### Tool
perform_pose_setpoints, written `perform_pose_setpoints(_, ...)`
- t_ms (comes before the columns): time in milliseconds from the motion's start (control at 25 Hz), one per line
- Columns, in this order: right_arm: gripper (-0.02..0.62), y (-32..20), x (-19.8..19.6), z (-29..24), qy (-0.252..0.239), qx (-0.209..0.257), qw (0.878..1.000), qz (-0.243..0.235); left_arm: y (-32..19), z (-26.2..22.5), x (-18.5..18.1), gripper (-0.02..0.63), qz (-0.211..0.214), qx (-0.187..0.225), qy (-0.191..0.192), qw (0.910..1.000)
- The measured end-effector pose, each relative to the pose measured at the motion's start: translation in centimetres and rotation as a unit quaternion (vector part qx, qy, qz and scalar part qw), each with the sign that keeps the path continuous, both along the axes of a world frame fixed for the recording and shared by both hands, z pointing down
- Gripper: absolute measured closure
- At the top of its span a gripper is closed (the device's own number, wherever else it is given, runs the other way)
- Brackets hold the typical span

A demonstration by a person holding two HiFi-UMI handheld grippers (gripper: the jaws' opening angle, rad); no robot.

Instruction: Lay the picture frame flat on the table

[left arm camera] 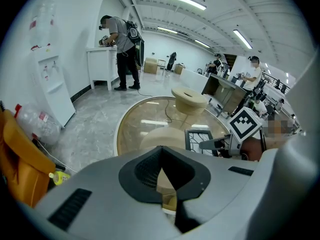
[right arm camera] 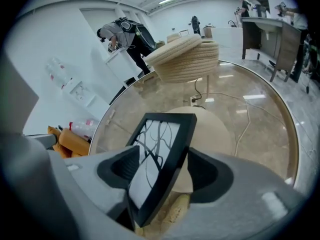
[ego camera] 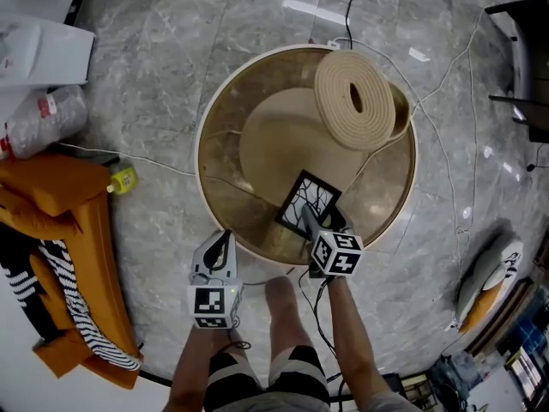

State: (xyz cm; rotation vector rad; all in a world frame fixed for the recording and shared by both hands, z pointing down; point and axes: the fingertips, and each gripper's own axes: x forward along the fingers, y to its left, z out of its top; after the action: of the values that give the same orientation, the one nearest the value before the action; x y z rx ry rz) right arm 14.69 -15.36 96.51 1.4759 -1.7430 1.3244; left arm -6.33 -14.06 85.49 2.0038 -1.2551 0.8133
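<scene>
The black picture frame (ego camera: 307, 202) with a branch pattern is at the near edge of the round glass table (ego camera: 206, 136). In the right gripper view the picture frame (right arm camera: 160, 159) stands tilted between the jaws, leaning left, its lower edge on a woven mat. My right gripper (ego camera: 310, 223) is open around it, with a gap at the right jaw. My left gripper (ego camera: 221, 245) hangs just off the table's near rim, shut and empty. From the left gripper view, the frame (left arm camera: 200, 138) and the right gripper's marker cube (left arm camera: 246, 124) show to the right.
A round beige mat (ego camera: 283, 136) lies mid-table, and a thick coiled woven roll (ego camera: 354, 99) stands at the far side. A thin cable (ego camera: 429, 118) crosses the glass. An orange cushion (ego camera: 51, 196) and a plastic bottle (ego camera: 43, 118) lie on the floor at left. A person (left arm camera: 120, 34) stands at a far counter.
</scene>
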Motion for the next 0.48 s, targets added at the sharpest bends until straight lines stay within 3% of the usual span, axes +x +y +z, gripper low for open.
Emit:
perform_pose_setpoints(160, 0.245, 0.2, 0.4, -0.1, 0.026, -0.001, 1.0, 0.01, 0.0, -0.4, -0.2, 0.589, 0.002, 0.001, -0.003, 1.0)
perform_pose_setpoints(480, 0.241, 0.8, 0.0, -0.5, 0.026, 0.005, 1.0, 0.008, 0.3, -1.1, -0.5, 0.589, 0.009, 0.012, -0.001, 0.9999)
